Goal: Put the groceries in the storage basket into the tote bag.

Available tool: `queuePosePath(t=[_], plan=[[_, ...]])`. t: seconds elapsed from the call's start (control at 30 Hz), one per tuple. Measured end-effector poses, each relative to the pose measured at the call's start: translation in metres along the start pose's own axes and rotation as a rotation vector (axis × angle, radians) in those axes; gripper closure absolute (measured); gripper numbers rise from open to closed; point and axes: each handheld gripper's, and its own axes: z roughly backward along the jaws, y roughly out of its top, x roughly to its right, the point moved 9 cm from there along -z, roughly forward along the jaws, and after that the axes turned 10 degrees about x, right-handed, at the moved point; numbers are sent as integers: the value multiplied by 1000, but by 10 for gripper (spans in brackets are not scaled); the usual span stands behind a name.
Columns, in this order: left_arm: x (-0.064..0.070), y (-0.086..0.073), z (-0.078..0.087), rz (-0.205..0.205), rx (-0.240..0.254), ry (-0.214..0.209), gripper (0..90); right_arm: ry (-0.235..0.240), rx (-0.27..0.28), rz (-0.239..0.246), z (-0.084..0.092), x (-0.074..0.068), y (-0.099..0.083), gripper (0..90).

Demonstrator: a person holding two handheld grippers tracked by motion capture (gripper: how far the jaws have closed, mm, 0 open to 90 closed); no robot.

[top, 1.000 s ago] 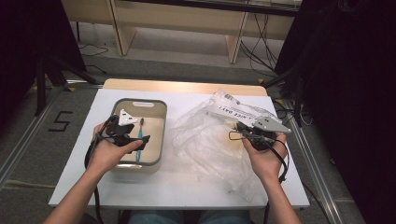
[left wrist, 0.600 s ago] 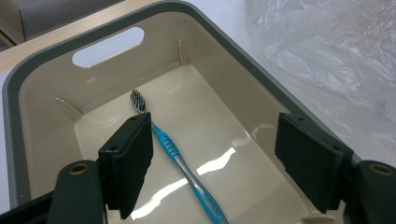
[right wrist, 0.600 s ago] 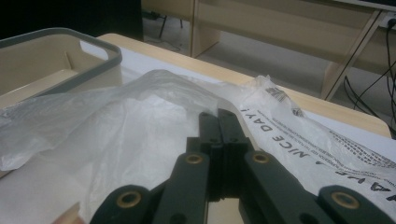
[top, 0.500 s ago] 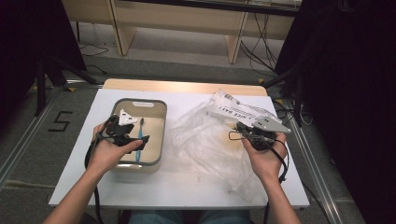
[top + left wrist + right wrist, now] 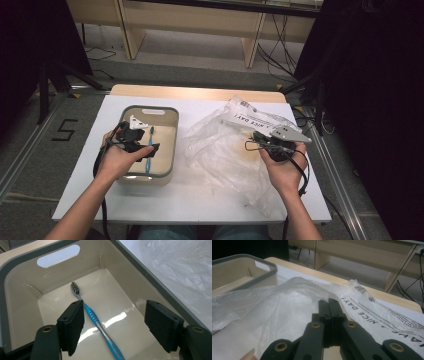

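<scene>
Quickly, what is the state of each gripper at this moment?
Left gripper: open, empty, above the blue toothbrush in the beige bin.
Right gripper: shut; whether it pinches the clear plastic bag cannot be told.

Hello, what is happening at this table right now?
A person at a white table holds a gripper in each hand. The left gripper hangs open over a beige bin, where a blue toothbrush lies flat on the bottom, not gripped. The right gripper, jaws together, sits at a crumpled clear plastic bag beside the bin; whether it pinches the plastic is unclear.
</scene>
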Motion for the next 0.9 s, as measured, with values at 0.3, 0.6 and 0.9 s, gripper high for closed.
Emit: queuePosePath(t=[0.3,0.6,0.9], plan=[[-11,-4,-24,41,-98,8,343,2,-3,5,-1,-2,0,900],[-17,-18,-52,64,-224,23,380,0,-5,3,0,0,-1,900],[-18,-33,-61,87,-336,6,416,0,-5,2,0,-1,-1,900]])
